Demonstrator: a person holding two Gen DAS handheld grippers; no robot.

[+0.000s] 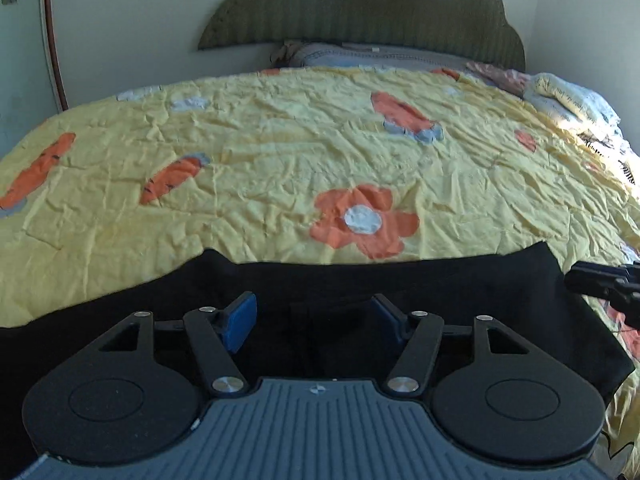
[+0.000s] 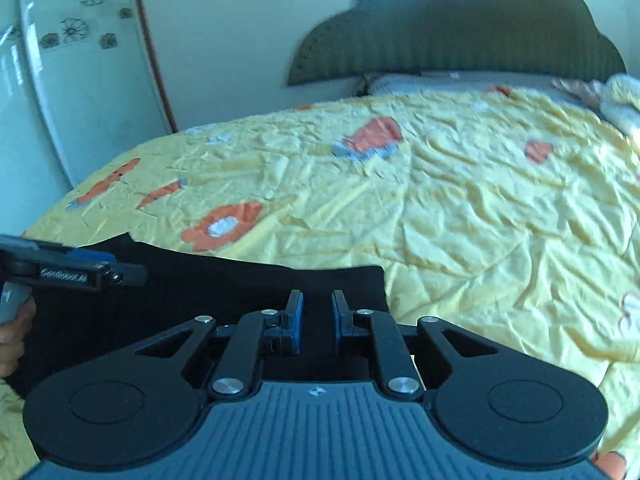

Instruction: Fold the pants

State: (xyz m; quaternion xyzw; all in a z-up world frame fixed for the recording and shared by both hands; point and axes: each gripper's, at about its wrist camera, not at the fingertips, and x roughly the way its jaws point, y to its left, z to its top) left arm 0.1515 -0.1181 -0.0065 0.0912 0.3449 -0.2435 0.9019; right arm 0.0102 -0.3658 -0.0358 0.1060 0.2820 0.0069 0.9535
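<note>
Black pants [image 1: 400,280] lie flat and folded on the near part of the yellow flowered bedspread [image 1: 280,152]. My left gripper [image 1: 312,316] hovers over them, open, its blue pads wide apart and nothing between them. In the right wrist view the pants [image 2: 224,284] end in a corner just beyond my right gripper [image 2: 316,312]. Its pads stand a narrow gap apart above the cloth, and I see no fabric pinched between them. The left gripper [image 2: 120,276] shows at the left edge of that view, and the right gripper's tip [image 1: 572,280] at the right edge of the left view.
A green scalloped headboard [image 1: 360,12] and a grey pillow [image 1: 380,56] are at the far end of the bed. Crumpled bedding [image 1: 568,100] lies at the far right. A white wardrobe [image 2: 60,100] stands left of the bed. A hand [image 2: 16,332] holds the left gripper.
</note>
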